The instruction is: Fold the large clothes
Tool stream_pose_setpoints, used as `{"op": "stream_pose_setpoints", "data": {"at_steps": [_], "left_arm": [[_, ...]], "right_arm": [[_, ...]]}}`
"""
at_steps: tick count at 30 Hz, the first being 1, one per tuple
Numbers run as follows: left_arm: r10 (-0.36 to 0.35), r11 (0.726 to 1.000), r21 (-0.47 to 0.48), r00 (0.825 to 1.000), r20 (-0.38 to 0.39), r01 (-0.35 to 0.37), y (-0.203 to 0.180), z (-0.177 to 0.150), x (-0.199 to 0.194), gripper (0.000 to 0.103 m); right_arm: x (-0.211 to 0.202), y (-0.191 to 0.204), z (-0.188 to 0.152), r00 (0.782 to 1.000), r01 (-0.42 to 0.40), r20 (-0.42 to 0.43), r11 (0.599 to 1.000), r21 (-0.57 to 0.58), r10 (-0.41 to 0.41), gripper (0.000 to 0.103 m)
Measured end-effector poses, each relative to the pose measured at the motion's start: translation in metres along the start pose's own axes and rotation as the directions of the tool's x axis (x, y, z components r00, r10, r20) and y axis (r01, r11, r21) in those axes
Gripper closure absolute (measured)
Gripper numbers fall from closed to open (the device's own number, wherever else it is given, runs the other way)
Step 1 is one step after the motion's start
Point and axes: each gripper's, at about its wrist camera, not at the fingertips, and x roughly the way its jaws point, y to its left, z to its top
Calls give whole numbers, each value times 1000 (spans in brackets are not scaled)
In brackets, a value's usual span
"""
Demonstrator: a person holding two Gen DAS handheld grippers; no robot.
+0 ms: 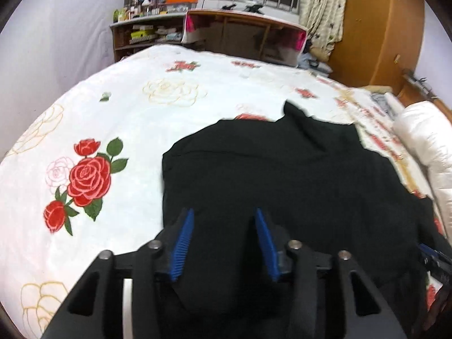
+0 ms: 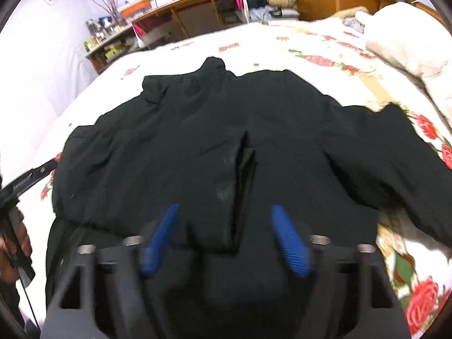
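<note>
Black jacket (image 2: 214,141) lies spread on the bed (image 1: 127,118) with one sleeve folded in, left gripper (image 1: 224,237) and right gripper (image 2: 226,237) both part-open above it, nothing pinched; judging mid-fold, next move needs a hem or sleeve grab.

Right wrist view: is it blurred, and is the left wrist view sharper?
Right wrist view: motion blur smears the right gripper and the black jacket. Left wrist view: sharper, the left gripper crisp, rose print clear; fisheye bends the bed in both.
</note>
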Motion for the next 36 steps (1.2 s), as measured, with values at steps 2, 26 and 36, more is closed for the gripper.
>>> {"op": "stream_pose_setpoints", "data": {"at_steps": [2, 26, 36], "left_arm": [[-19, 1000, -2, 999, -42, 19, -1, -5, 18, 60], [25, 999, 33, 999, -47, -24, -33, -24, 27, 59], [37, 999, 29, 999, -28, -36, -45, -31, -8, 59]], "right_arm": [[21, 0, 6, 999, -14, -48, 999, 29, 16, 81], [38, 1, 10, 992, 117, -35, 990, -84, -121, 84], [0, -12, -5, 993, 117, 11, 991, -65, -116, 84]]}}
